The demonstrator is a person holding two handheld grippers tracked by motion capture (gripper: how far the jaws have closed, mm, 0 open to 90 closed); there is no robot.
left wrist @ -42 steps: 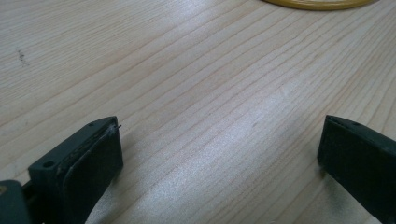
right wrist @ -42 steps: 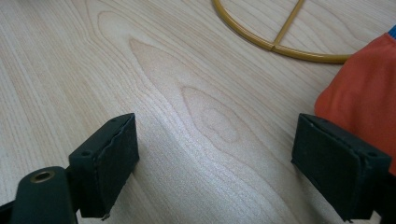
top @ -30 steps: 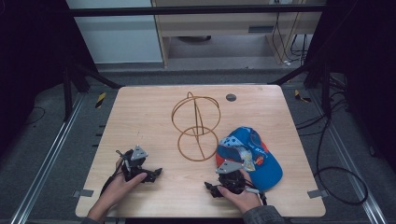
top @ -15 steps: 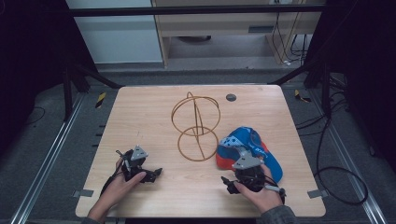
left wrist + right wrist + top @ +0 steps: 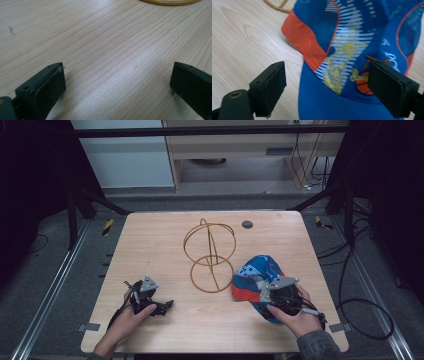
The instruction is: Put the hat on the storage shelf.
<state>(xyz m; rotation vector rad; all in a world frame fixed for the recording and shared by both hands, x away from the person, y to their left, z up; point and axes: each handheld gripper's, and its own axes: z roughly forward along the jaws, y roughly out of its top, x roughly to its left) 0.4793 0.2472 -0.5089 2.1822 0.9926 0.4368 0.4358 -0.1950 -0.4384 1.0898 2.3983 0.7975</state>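
Observation:
A blue and orange cap (image 5: pixel 252 277) lies on the right side of the wooden table (image 5: pixel 150 240). It sits beside a gold wire stand (image 5: pixel 210 255) made of rings. My right gripper (image 5: pixel 266 293) hovers over the cap's near side. In the right gripper view the right gripper (image 5: pixel 325 68) is open. Its jaws have just been opening, and the cap (image 5: pixel 352 37) lies under the gap with neither pad pressing on it. The stand's base ring (image 5: pixel 274 6) shows at the top left. My left gripper (image 5: pixel 167 306) rests open at the front left, with bare wood between its jaws (image 5: pixel 117 75).
A dark round spot (image 5: pixel 247 224) marks the table's far right part. Tape strips (image 5: pixel 89 326) sit at the front corners. The stand's yellow ring (image 5: pixel 170 2) lies ahead of the left gripper. Cables (image 5: pixel 360 315) trail over the floor at the right.
My right gripper has moved to the right and risen, from the wood in front of the cap to above the cap. The left gripper has stayed still.

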